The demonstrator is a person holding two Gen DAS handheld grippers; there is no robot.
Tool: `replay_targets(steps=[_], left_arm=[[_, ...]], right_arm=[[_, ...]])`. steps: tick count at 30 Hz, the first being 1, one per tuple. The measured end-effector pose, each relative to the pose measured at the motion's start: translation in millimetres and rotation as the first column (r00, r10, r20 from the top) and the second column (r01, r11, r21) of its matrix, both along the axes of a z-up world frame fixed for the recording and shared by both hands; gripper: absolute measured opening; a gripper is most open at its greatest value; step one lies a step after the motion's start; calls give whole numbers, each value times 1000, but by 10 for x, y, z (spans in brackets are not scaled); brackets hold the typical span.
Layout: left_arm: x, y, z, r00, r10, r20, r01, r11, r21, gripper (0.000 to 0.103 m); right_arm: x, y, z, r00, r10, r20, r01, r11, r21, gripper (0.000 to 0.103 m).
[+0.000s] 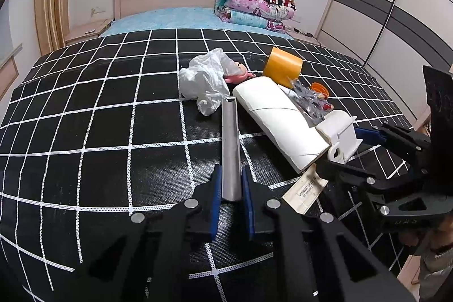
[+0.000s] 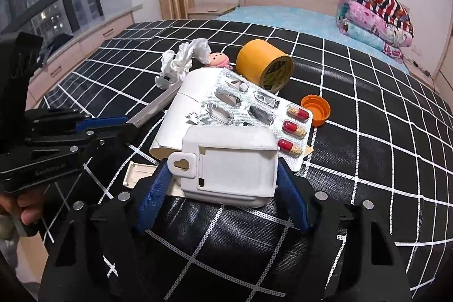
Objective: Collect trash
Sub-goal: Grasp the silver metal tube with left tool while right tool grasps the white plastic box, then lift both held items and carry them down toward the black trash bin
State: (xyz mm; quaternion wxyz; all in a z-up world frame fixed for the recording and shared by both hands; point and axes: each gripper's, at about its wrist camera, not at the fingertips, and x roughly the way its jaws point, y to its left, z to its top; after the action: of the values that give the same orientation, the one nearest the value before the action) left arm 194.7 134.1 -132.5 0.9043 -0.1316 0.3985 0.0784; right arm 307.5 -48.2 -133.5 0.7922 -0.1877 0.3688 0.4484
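While the left hand-held gripper (image 1: pixel 230 183) clamps the near end of a grey metal tube (image 1: pixel 230 149) lying on the black checked bed cover (image 1: pixel 99 132), the right hand-held gripper (image 2: pixel 223 183) has its blue pads pressed against both sides of a white plastic case (image 2: pixel 232 160). The trash is heaped mid-bed: crumpled tissue (image 1: pixel 205 78), white cardboard roll (image 1: pixel 279 118), pill blister (image 2: pixel 254 112), yellow tape roll (image 2: pixel 264 67), orange cap (image 2: pixel 315 109).

The paper roll (image 2: pixel 181 115) lies in the middle of the mat (image 2: pixel 368 132). On it rests the pill sheet (image 2: pixel 254 109). The box (image 2: pixel 229 160) sits before it, the tape (image 2: pixel 263 67) behind, the cap (image 2: pixel 315 109) right, the tube (image 1: pixel 230 146) and tissue (image 1: pixel 206 78) left.
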Motion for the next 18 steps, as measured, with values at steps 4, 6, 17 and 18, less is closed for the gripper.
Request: replay_targets(steps=[4, 6, 17, 18], left_arm=[[-46, -8, 28, 1000, 1, 9, -1, 1000, 6, 13], [-80, -35, 64, 1000, 2, 20, -2, 1000, 10, 12], [-403, -174, 308, 996, 0, 85, -2, 1000, 25, 12], [-434, -181, 339, 996, -2, 90, -1, 1000, 29, 12]], right_arm=[[-17, -24, 13, 1000, -8, 1, 8, 1000, 2, 73], [-39, -44, 34, 1000, -6, 4, 6, 1000, 6, 73], [-260, -228, 203, 1000, -3, 17, 2, 999, 43, 73], [-289, -252, 217, 1000, -4, 20, 3, 999, 45, 73]])
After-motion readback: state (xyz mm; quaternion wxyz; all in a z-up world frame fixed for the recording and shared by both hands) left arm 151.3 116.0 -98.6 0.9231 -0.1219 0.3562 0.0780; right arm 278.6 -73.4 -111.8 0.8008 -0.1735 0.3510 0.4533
